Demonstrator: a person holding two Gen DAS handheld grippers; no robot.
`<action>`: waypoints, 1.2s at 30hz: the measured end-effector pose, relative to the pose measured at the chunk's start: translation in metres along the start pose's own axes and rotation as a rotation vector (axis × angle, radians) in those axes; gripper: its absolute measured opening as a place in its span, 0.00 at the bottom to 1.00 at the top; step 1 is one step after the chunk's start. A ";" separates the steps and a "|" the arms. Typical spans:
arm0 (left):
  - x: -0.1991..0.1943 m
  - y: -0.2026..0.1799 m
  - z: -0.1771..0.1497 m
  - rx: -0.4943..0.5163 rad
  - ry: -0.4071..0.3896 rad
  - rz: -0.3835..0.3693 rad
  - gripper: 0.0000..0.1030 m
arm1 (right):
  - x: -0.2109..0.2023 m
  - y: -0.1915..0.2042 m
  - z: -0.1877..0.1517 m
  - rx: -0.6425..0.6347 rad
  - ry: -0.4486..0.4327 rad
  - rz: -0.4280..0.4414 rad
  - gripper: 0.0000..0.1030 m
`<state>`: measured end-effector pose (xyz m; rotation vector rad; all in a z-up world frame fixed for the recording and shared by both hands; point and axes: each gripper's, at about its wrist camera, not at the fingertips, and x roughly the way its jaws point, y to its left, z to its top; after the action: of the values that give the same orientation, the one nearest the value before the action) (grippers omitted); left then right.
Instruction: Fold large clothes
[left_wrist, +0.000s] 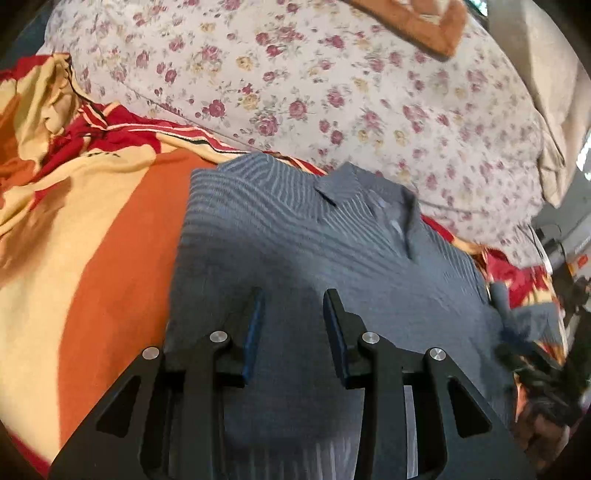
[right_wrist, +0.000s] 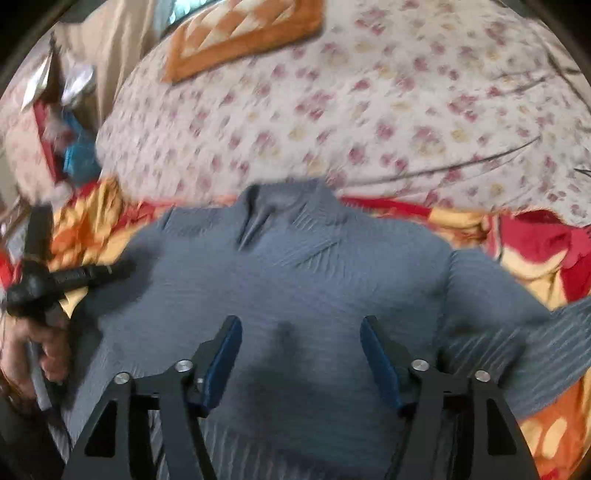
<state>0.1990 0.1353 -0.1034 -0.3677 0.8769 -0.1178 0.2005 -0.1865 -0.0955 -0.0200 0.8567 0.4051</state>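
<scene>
A grey-blue striped collared shirt (left_wrist: 295, 240) (right_wrist: 314, 277) lies face up on the bed, collar (left_wrist: 369, 195) toward the far side, its sides folded in. One sleeve (right_wrist: 517, 332) stretches off to the right in the right wrist view. My left gripper (left_wrist: 295, 295) hovers over the shirt's left part, open, with nothing pinched between its blue pads. Over the middle of the shirt's chest my right gripper (right_wrist: 301, 323) stands open wider, also holding nothing. The left gripper also shows, dark and blurred, at the left edge of the right wrist view (right_wrist: 92, 273), with a hand (right_wrist: 44, 350) on it.
The shirt rests on an orange, yellow and red bed sheet (left_wrist: 92, 240). Behind it a bulky floral quilt (left_wrist: 295, 74) (right_wrist: 369, 110) fills the far side, with an orange patterned cushion (right_wrist: 240, 33) on top. Clutter and a beige curtain (right_wrist: 107, 48) stand at far left.
</scene>
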 end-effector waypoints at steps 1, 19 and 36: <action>-0.009 -0.004 -0.007 0.028 -0.003 -0.011 0.31 | 0.013 0.003 -0.009 -0.005 0.089 -0.015 0.66; -0.018 -0.020 -0.044 0.035 0.033 -0.021 0.31 | -0.197 -0.267 -0.131 1.117 -0.511 -0.102 0.68; -0.010 -0.023 -0.044 0.062 0.025 -0.012 0.35 | -0.182 -0.310 -0.133 1.218 -0.575 -0.069 0.12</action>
<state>0.1598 0.1050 -0.1130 -0.3139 0.8942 -0.1609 0.1072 -0.5582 -0.0930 1.1362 0.4155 -0.2258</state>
